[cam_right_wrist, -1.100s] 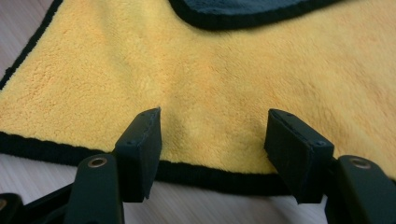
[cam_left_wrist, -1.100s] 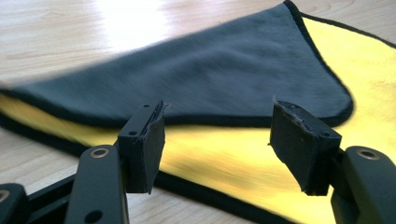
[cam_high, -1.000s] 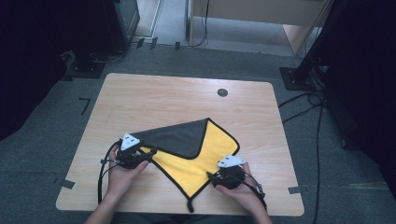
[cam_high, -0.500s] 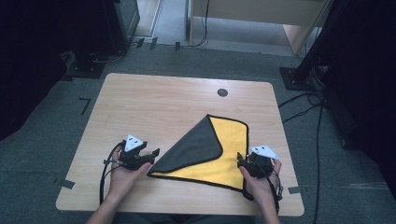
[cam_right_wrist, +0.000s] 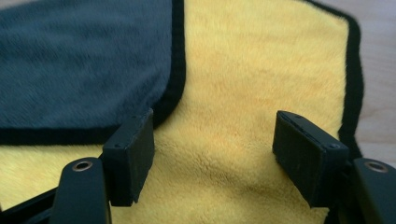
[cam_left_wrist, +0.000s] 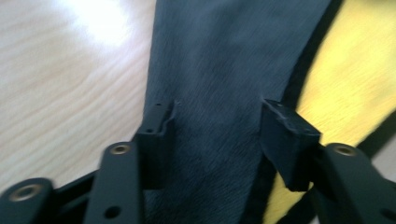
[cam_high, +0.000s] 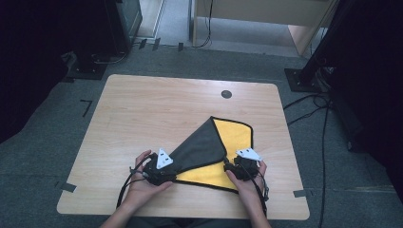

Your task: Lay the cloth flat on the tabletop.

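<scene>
A cloth, yellow (cam_high: 234, 137) on one face and dark grey on the other, with black trim, lies on the wooden table (cam_high: 152, 109). Its grey flap (cam_high: 200, 148) is folded over the left part. My left gripper (cam_high: 176, 167) is at the cloth's pointed left corner; its jaws have just been closing and stand apart over the grey flap (cam_left_wrist: 219, 56), with no grip visible. My right gripper (cam_high: 231, 167) is at the near right edge, its jaws having opened a little, apart over the yellow pile (cam_right_wrist: 252, 60). Both are open.
A round dark cable hole (cam_high: 226, 94) sits near the table's far edge. Black stands and cables (cam_high: 309, 102) lie on the carpet to the right. The bare wood to the left and far side of the cloth is free.
The cloth was drawn out to the right and laid flat with the grey flap on its left. Since then both grippers have moved inward toward the cloth, the left one rightward onto its corner.
</scene>
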